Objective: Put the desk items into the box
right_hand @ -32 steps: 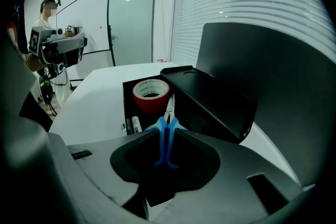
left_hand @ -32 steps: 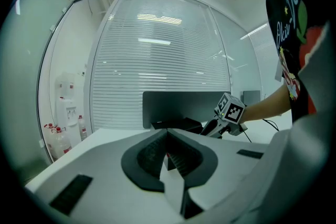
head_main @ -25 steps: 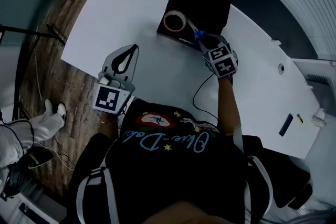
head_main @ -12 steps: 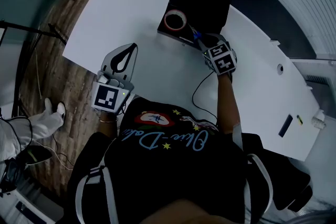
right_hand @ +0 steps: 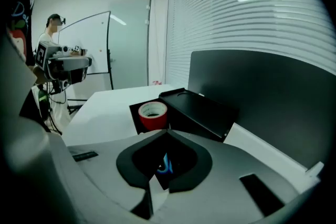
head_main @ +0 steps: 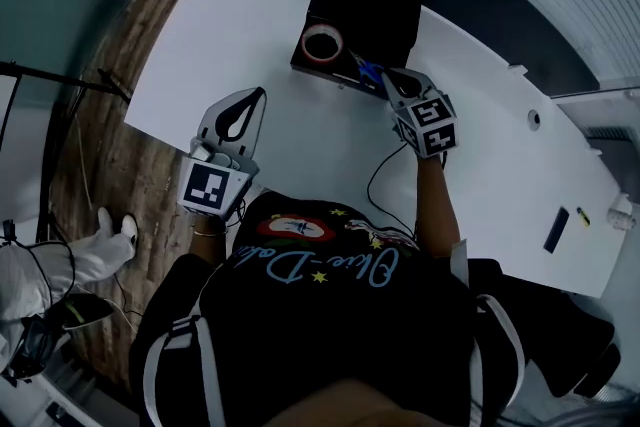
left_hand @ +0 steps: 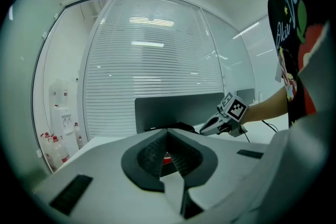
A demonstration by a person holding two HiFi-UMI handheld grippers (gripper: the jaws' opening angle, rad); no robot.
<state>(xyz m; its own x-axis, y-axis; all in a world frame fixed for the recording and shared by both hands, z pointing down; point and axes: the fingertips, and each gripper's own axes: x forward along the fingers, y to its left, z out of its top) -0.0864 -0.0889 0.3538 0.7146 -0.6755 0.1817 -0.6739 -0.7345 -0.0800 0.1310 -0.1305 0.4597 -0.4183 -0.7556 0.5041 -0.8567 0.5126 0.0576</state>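
two hand-held grippers hung over the white desk (head_main: 230, 5), well apart from each other. the right gripper (head_main: 390, 77) tilted downward at the near edge of the black box (head_main: 385, 10), which sat toward the far side of the desk. its jaws had just been closing and met tip to tip, with nothing clamped between them. in the right gripper view the blue-handled scissors (right_hand: 165, 164) showed only through the opening behind the joined tips, lying below inside the box. a red tape roll (head_main: 322, 43) stood in the left part of the box, near the scissors but apart from them.

the left gripper (head_main: 255, 98) was above bare desk on the person's left side, pointing toward the far edge. its jaws were together as well and held nothing. in the left gripper view the tips touched, and a sliver of red showed through the gap behind them, far off. the right gripper's marker cube appeared at the right of that view, beside the box.

a thin black cable (head_main: 375, 180) curled on the desk next to the right forearm. a small dark flat object (head_main: 555, 230), too small to identify, lay near the desk's right edge, well apart from the box.
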